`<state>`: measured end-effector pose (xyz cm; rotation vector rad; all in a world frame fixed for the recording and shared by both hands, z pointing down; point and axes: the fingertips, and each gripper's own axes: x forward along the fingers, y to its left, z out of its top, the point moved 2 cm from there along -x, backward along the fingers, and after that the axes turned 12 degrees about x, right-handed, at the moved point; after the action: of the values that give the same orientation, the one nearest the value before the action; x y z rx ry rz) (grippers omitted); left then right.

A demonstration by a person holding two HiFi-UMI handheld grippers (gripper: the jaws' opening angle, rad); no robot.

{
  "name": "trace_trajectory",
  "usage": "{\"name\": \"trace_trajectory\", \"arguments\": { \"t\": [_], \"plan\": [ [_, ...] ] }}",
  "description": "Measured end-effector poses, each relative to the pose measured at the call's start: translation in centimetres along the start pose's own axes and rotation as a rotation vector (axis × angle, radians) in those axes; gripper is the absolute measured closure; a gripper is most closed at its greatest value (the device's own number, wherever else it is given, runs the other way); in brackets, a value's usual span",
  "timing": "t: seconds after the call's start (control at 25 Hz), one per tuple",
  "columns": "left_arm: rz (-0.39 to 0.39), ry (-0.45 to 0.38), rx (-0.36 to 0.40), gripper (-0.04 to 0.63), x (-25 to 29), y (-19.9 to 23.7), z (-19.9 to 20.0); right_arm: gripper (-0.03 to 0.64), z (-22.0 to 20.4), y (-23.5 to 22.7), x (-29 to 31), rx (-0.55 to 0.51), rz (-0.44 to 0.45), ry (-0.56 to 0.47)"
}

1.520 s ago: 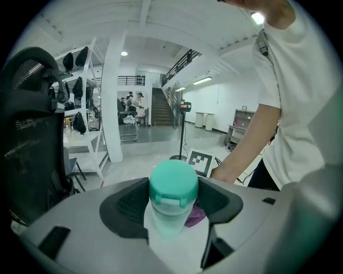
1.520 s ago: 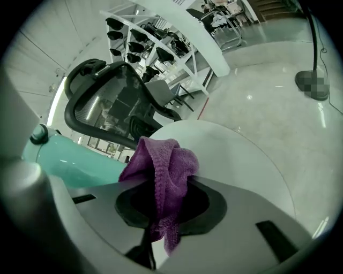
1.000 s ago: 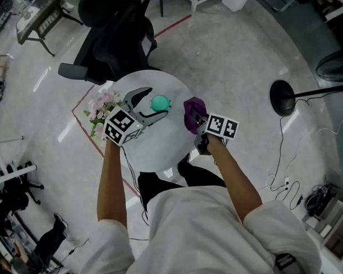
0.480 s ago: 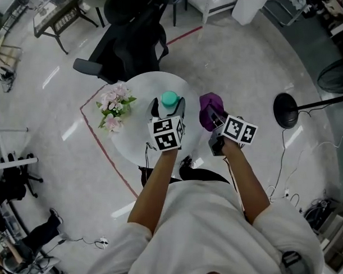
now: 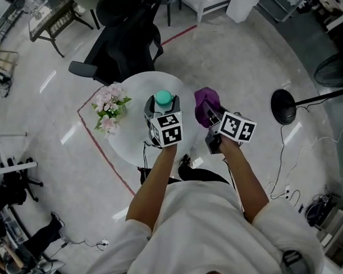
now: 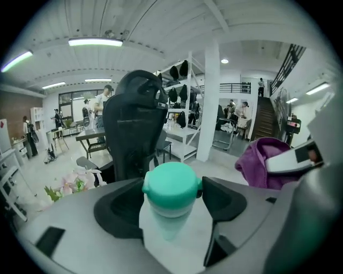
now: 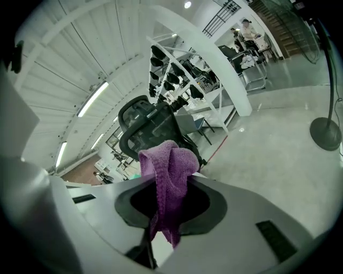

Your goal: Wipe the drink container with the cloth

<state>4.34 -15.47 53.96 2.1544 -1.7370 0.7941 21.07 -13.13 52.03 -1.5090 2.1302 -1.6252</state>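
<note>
The drink container (image 5: 163, 98), a pale bottle with a teal cap (image 6: 171, 184), stands upright on the round white table (image 5: 132, 146). My left gripper (image 5: 162, 107) reaches around it from the near side, one jaw on each side of the cap. The jaws are closing, and a thin gap still shows on the left side. To the right, my right gripper (image 5: 211, 112) is shut on a purple cloth (image 5: 205, 99), which bunches above the jaws and hangs below them (image 7: 169, 176). In the left gripper view the cloth (image 6: 262, 160) sits just right of the bottle, apart from it.
A bunch of pink flowers (image 5: 110, 107) lies on the table's left part. A black office chair (image 5: 123, 45) stands just behind the table. A round black stand base (image 5: 283, 107) with a pole is on the floor to the right. Red tape (image 5: 104, 153) marks the floor.
My left gripper swung from the table's left side to the near side and now has the bottle between its jaws. The right gripper with the cloth stayed beside the bottle.
</note>
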Motion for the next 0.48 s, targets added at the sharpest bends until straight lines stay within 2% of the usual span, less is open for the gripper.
{"name": "trace_trajectory", "arguments": {
  "t": [0.12,0.24,0.48],
  "plan": [
    [-0.053,-0.013,0.023,0.252,0.1,0.0,0.0,0.523,-0.1,0.3,0.7,0.007,0.009,0.005],
    [-0.160,-0.044,0.082,0.253,0.0,0.5,0.0,0.523,-0.3,1.3,1.3,-0.011,0.039,0.025],
    [-0.507,-0.158,0.303,0.258,-0.4,0.9,0.1,0.522,-1.1,2.6,3.2,-0.137,0.032,0.130]
  ]
}}
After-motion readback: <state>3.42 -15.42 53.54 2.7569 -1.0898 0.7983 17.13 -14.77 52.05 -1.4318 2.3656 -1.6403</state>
